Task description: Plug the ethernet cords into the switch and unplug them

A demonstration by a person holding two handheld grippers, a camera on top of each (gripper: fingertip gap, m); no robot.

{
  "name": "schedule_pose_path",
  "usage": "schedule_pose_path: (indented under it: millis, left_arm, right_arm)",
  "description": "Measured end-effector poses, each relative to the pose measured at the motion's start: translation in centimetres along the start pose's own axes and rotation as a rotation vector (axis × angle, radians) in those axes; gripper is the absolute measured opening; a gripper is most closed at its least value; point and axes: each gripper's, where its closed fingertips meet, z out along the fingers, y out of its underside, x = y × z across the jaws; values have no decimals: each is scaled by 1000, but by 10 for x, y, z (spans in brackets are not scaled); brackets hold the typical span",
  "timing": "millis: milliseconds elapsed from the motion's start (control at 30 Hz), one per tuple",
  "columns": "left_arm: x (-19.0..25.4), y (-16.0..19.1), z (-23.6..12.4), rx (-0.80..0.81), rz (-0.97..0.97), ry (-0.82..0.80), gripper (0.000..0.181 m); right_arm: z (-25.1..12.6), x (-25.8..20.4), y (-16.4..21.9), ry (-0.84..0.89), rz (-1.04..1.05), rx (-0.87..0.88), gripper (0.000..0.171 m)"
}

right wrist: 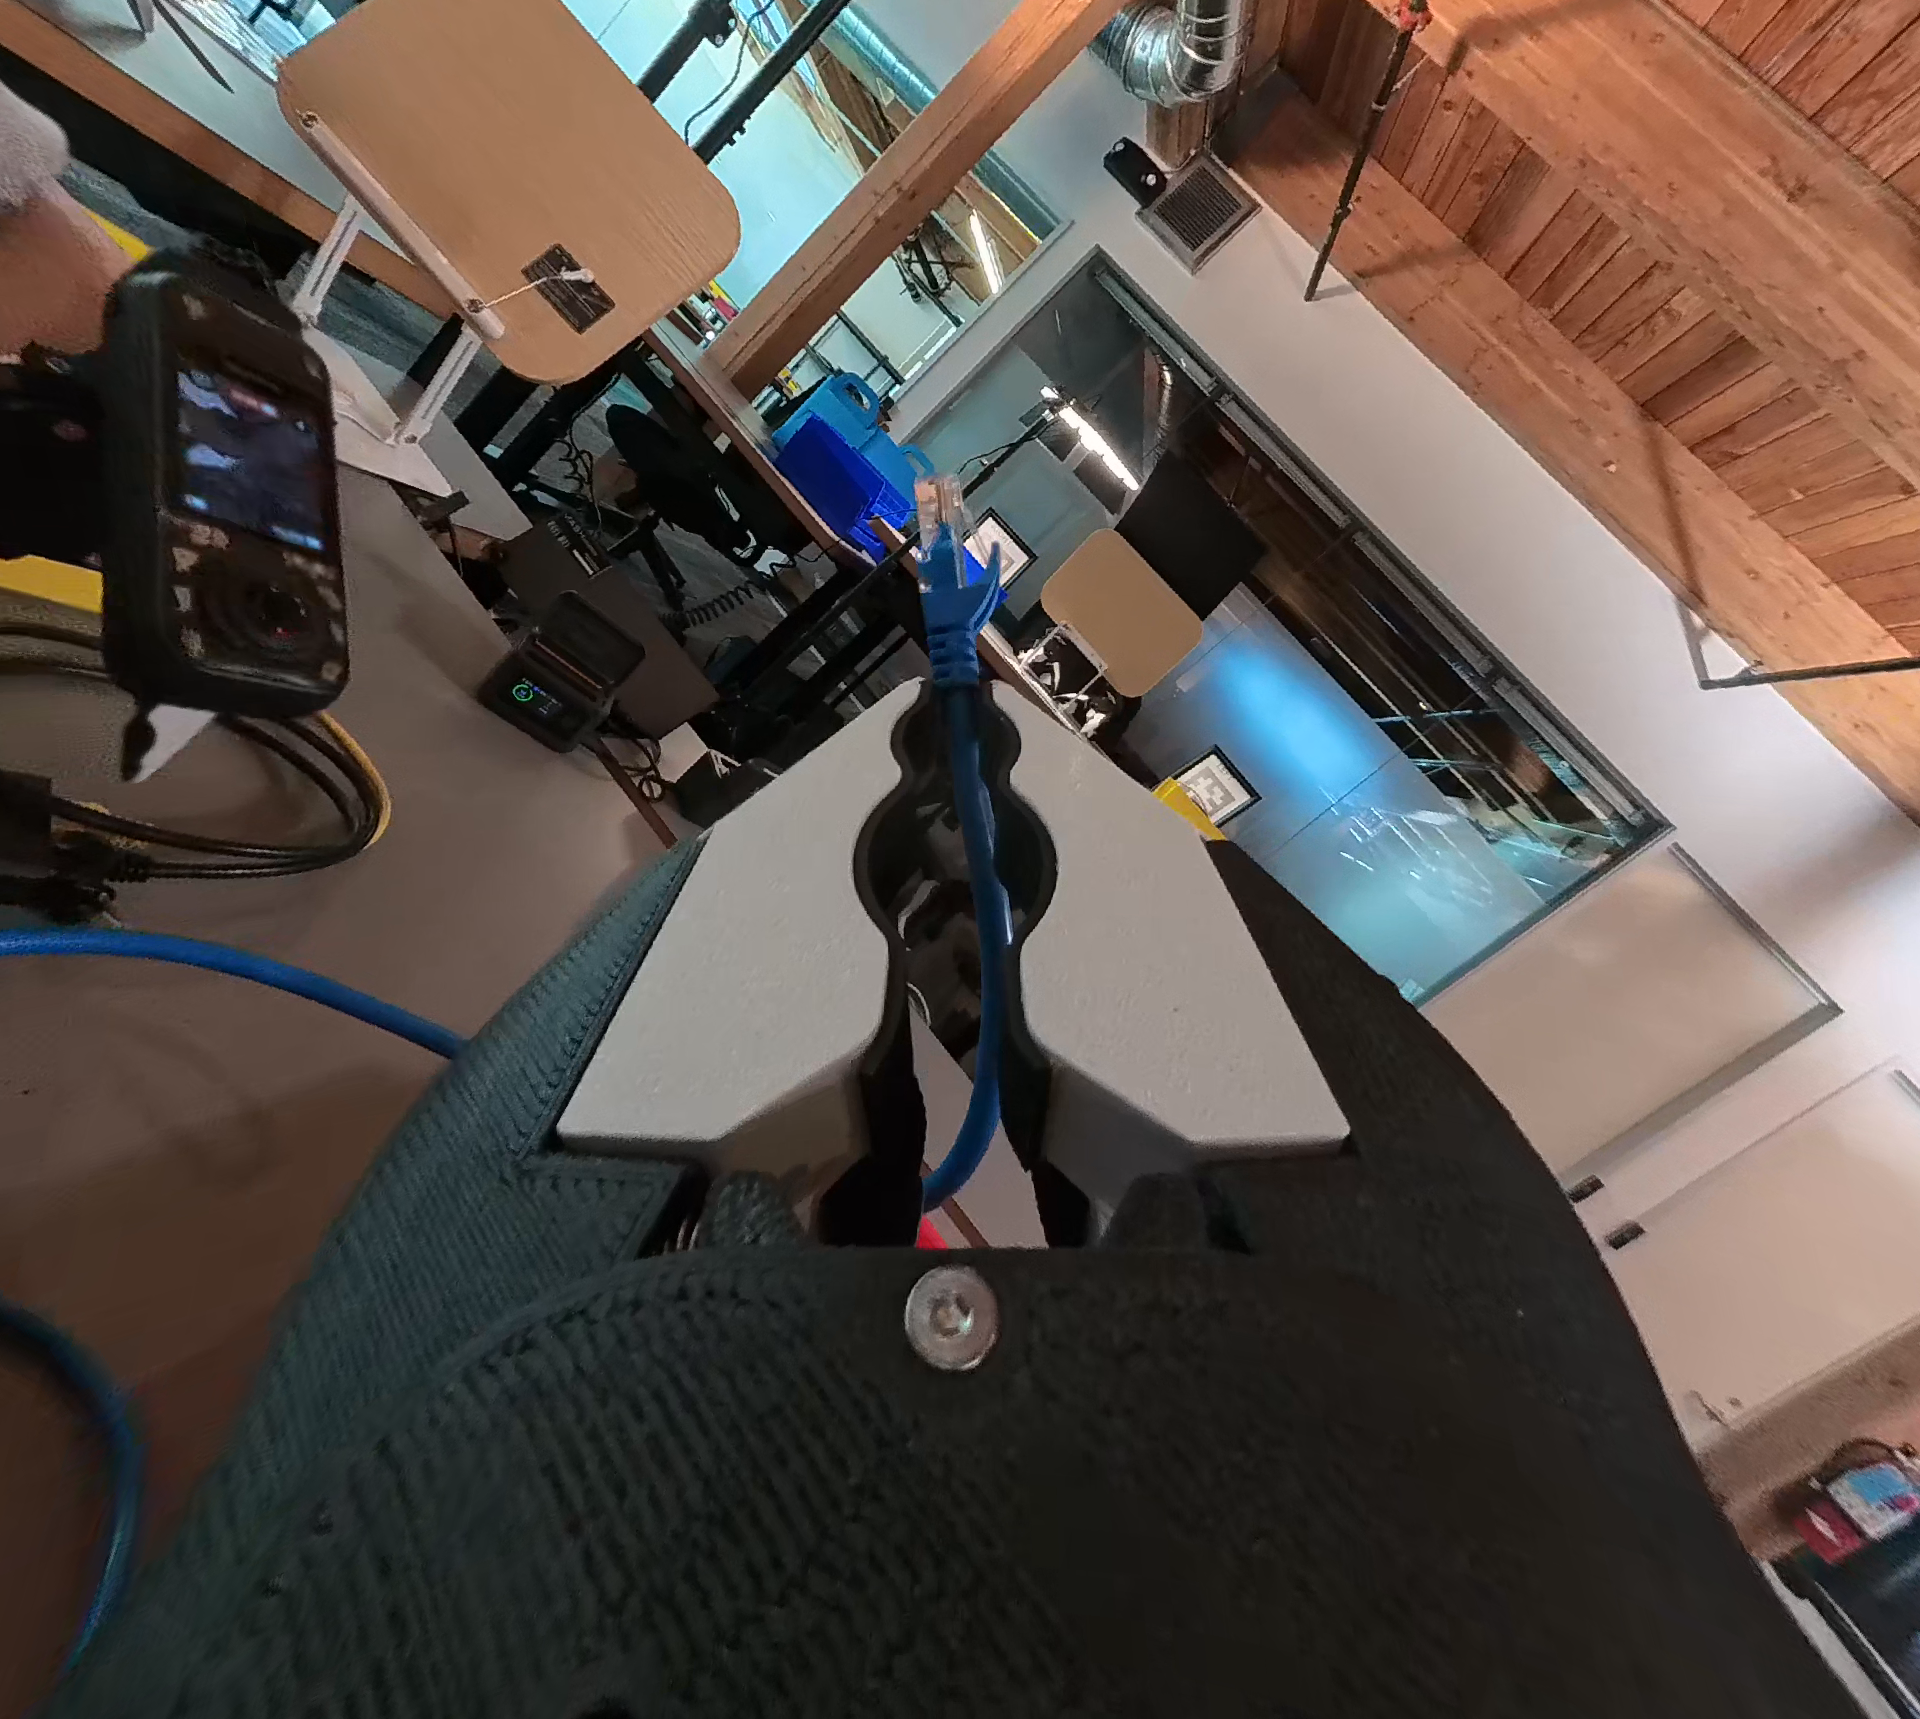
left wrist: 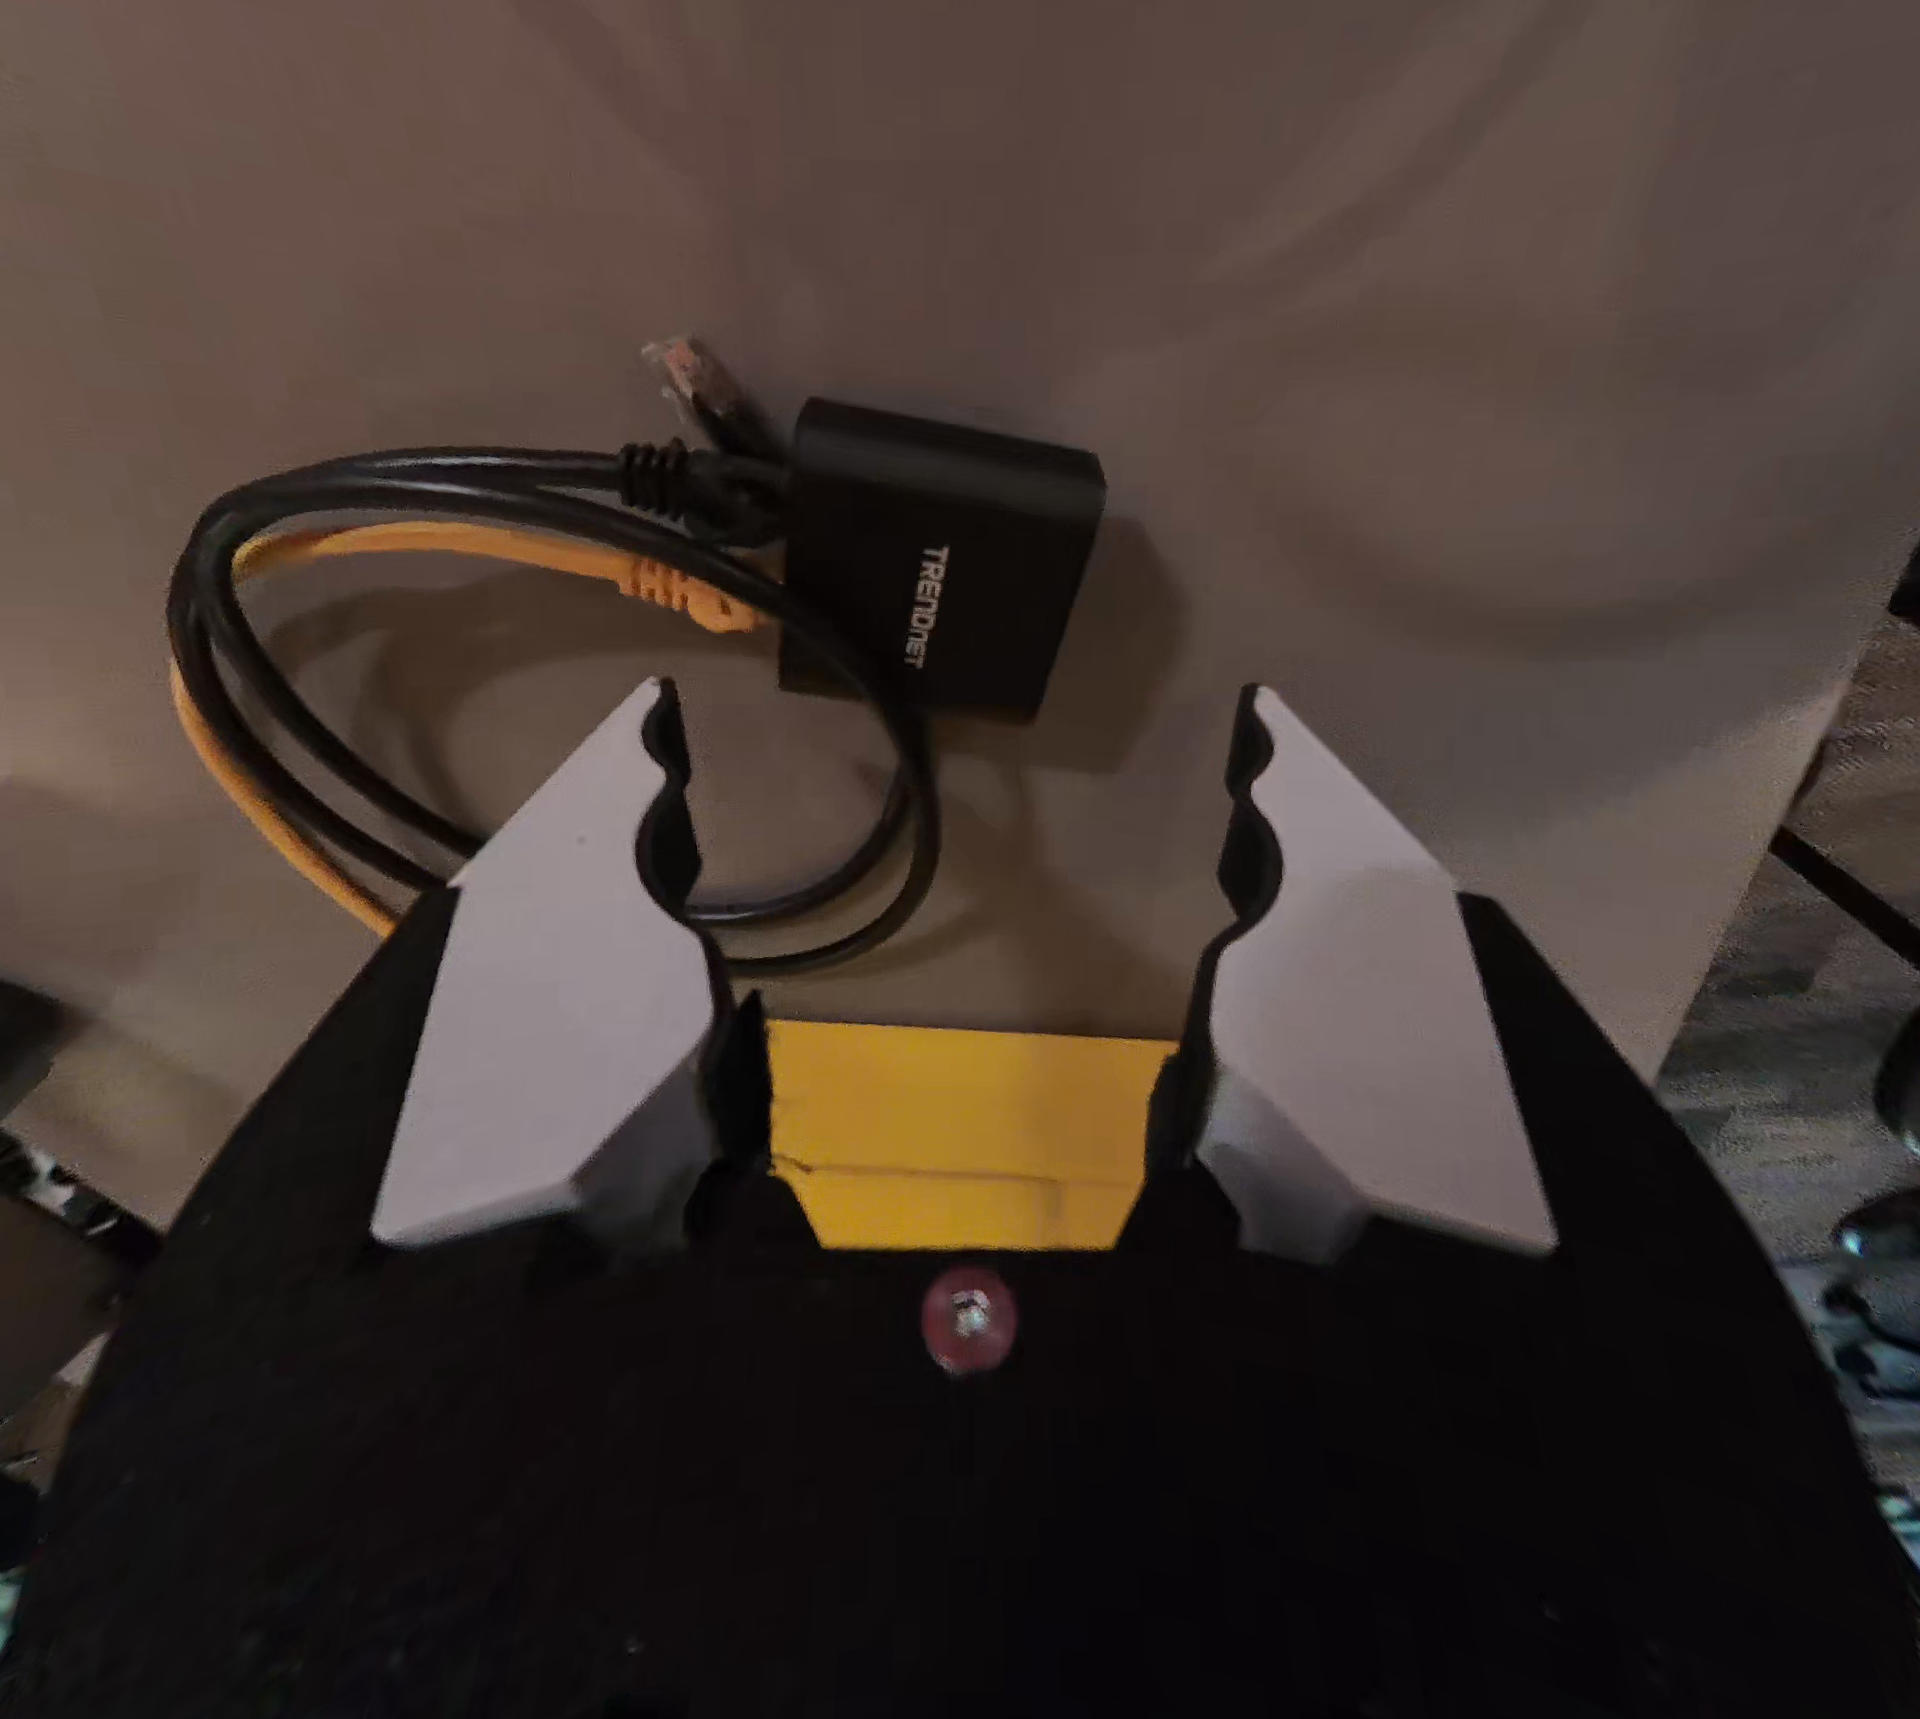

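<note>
With our right gripper (right wrist: 951, 703) clamping the blue cord (right wrist: 977, 890) aloft, far from the switch (left wrist: 935, 557) beneath our open left gripper (left wrist: 961, 693), its plug could twist and misalign.

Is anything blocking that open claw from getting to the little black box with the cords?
Nothing solid. The left claw hovers open just short of the switch; only loops of the black cord and orange cord lie beneath its left finger.

The left gripper (left wrist: 956, 713), white-fingered on a black body, hovers with its jaws spread wide and empty. The matching right gripper (right wrist: 956, 713) is tilted upward, jaws clamped together.
</note>
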Motion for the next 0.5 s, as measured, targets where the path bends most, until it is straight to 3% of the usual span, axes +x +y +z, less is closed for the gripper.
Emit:
schedule_pose_path:
  millis: [67, 167, 267, 400, 500]
  left_arm:
    - [0, -1, 8, 2, -3, 38, 97]
    - [-5, -1, 17, 2, 0, 40, 88]
    - [-10, -1, 16, 18, -67, 30, 65]
    - [-7, -4, 16, 16, -370, 52, 60]
    - [-5, -10, 15, 28, -760, 42, 61]
  right_arm:
    - [1, 0, 3, -5, 2, -4, 5]
    - [2, -1, 7, -13, 11, -9, 5]
    - [2, -2, 10, -17, 15, -14, 5]
    - [1, -2, 9, -19, 17, -11, 5]
    - [0, -2, 8, -20, 18, -8, 5]
